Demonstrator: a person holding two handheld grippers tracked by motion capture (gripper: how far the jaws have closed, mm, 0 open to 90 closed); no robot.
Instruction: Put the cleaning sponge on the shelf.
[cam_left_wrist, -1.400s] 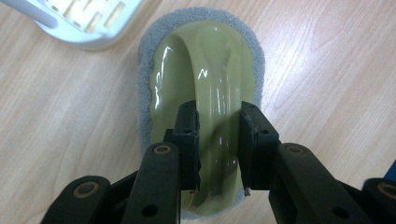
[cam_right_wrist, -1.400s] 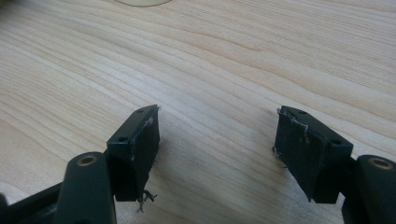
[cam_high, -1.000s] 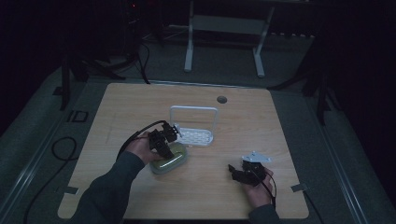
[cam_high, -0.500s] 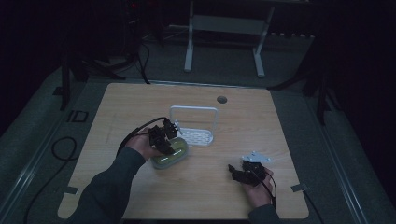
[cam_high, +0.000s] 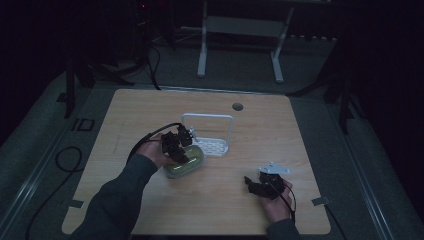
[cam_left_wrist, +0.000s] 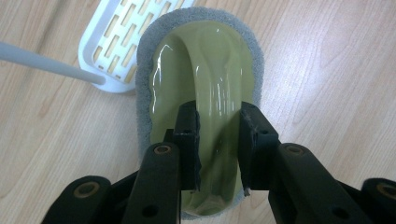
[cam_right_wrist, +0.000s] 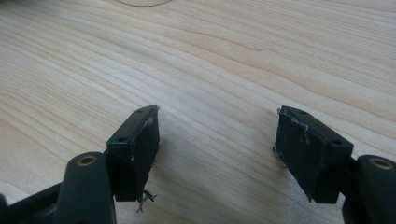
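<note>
A pale wood-grain table (cam_high: 280, 130) sits mid-frame in a dark room with grey floor and a white metal frame at the top. Just left of centre, the left gripper (cam_left_wrist: 218, 140) has its jaws closed on the raised glossy ridge of an olive-green oval scrubber with a grey fibrous pad (cam_left_wrist: 205, 60), beside a white slotted plastic tray (cam_left_wrist: 119, 35). At lower right, the right gripper (cam_right_wrist: 217, 154) rests with jaws spread wide, holding nothing.

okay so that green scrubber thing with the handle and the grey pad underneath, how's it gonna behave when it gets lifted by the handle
The scrubber probably lifts stiffly: its glossy green handle looks like moulded hard plastic. That shine hints it could be slippery, though the left gripper straddles the raised ridge, which should help. The grey pad around its edge looks soft, so it likely adds little weight.
</note>
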